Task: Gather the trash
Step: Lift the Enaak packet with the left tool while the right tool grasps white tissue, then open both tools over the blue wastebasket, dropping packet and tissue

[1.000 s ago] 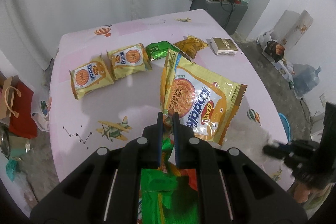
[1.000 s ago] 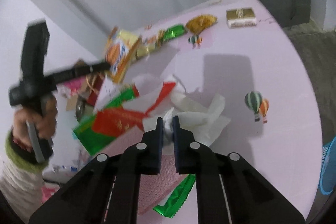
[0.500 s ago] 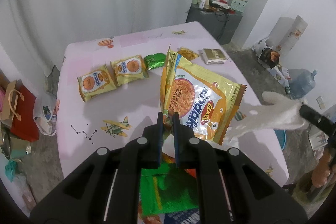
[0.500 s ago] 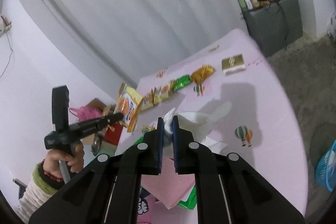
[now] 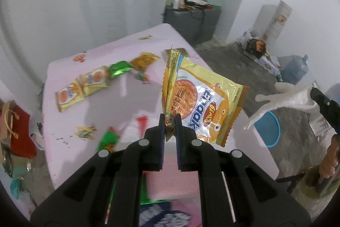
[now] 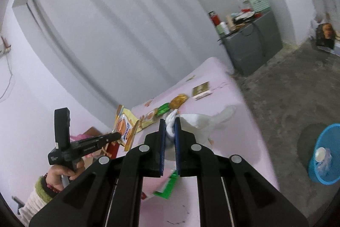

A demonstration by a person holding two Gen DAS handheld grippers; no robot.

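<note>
My left gripper (image 5: 170, 120) is shut on a corner of a yellow Enaak noodle snack packet (image 5: 201, 105) and holds it high above the pink table (image 5: 89, 107). My right gripper (image 6: 170, 127) is shut on a crumpled white tissue (image 6: 204, 122), also lifted off the table; the tissue shows at the right of the left wrist view (image 5: 284, 99). The packet shows small in the right wrist view (image 6: 125, 129). A blue waste basket (image 6: 325, 156) stands on the floor right of the table, with a bottle inside.
On the table lie two small yellow snack packets (image 5: 82, 86), a green wrapper (image 5: 119, 68), an orange wrapper (image 5: 144, 60), a gold box (image 6: 200, 89) and red-green wrappers (image 5: 108, 137). A grey cabinet (image 6: 252, 50) stands behind. A red bag (image 5: 14, 129) sits on the floor left.
Both grippers have risen well above the table with their loads. The right gripper has swung right, bringing the floor and the blue basket into view.
</note>
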